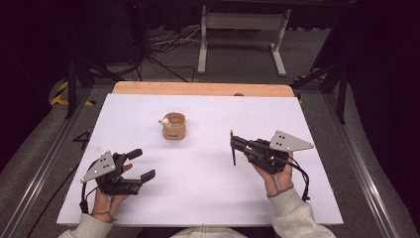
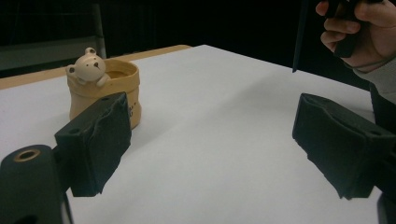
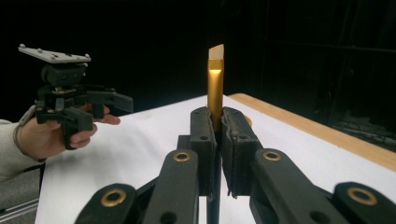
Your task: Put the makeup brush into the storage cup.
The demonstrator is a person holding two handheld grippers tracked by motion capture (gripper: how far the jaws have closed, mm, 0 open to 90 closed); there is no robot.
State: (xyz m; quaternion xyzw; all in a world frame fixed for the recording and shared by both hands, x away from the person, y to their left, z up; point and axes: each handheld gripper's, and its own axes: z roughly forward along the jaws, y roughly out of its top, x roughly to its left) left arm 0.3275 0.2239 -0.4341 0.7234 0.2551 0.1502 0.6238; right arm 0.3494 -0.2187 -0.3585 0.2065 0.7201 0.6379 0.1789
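in the high view, the cup, a tan pot with a small bear figure on its rim, stands on the white sheet toward the far middle. the left gripper sits well nearer the person than the cup and to its left, held in the left hand; its jaws are spread wide with nothing between them, and they have just been opening a little further. the right gripper lies to the right of the cup, a bit nearer than it, held in the right hand; its jaws are pressed together on a thin dark pen that hangs down from them toward the sheet.

in the left gripper view, the two black jaws stand far apart over bare sheet. the cup is just beyond the left-hand jaw, apart from it. the right hand shows at the top right, far from the cup, with the pen pointing down below it.

in the right gripper view, the jaws are clamped on the pen, whose gold barrel and pale slanted end rise above them. the left gripper shows at the left, with its jaws apart.
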